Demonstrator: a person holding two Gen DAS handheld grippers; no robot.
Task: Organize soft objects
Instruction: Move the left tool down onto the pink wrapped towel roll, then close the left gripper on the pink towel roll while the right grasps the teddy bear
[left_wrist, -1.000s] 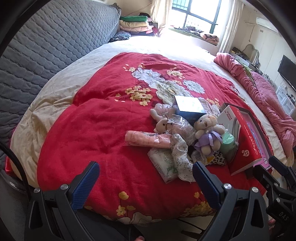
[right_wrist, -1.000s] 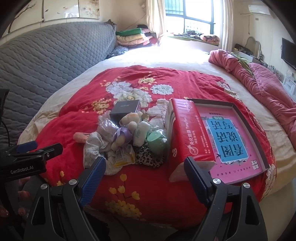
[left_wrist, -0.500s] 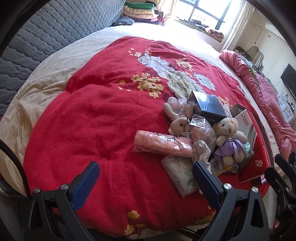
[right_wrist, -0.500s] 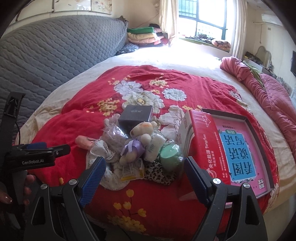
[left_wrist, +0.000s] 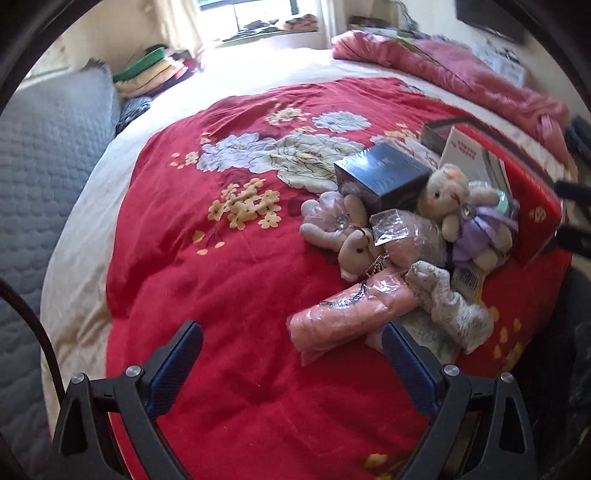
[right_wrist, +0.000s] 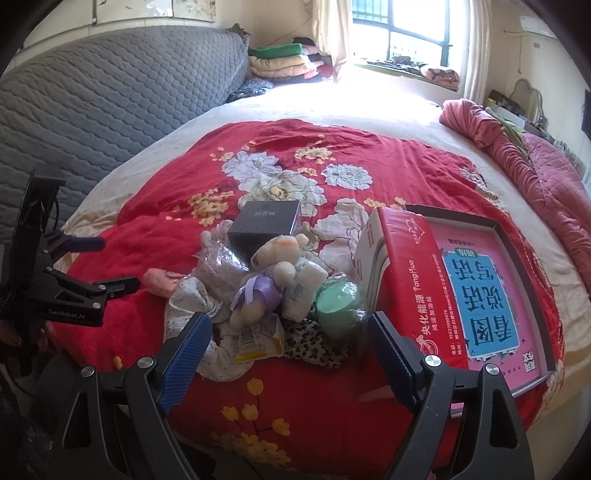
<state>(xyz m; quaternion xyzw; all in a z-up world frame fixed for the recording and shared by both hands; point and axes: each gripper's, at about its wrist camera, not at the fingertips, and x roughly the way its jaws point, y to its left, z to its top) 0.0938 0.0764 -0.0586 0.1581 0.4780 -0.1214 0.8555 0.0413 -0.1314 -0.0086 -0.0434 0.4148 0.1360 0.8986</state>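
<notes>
Both grippers are held wide apart and empty above the near edge of the red quilt (right_wrist: 155, 295): the left gripper (left_wrist: 291, 354), the right gripper (right_wrist: 288, 343). Beyond them a pink roll (left_wrist: 347, 314), a teddy bear (right_wrist: 269, 273) and a dark box (right_wrist: 266, 221) are piled mid-quilt

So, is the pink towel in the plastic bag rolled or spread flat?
Rolled. The pink towel lies as a tight cylinder inside clear wrapping, its round end facing the left gripper.

Plush teddy bear (right_wrist: 275, 258), glossy plastic-wrapped pink roll (left_wrist: 347, 317), soft cloth red quilt (left_wrist: 221, 266).
</notes>
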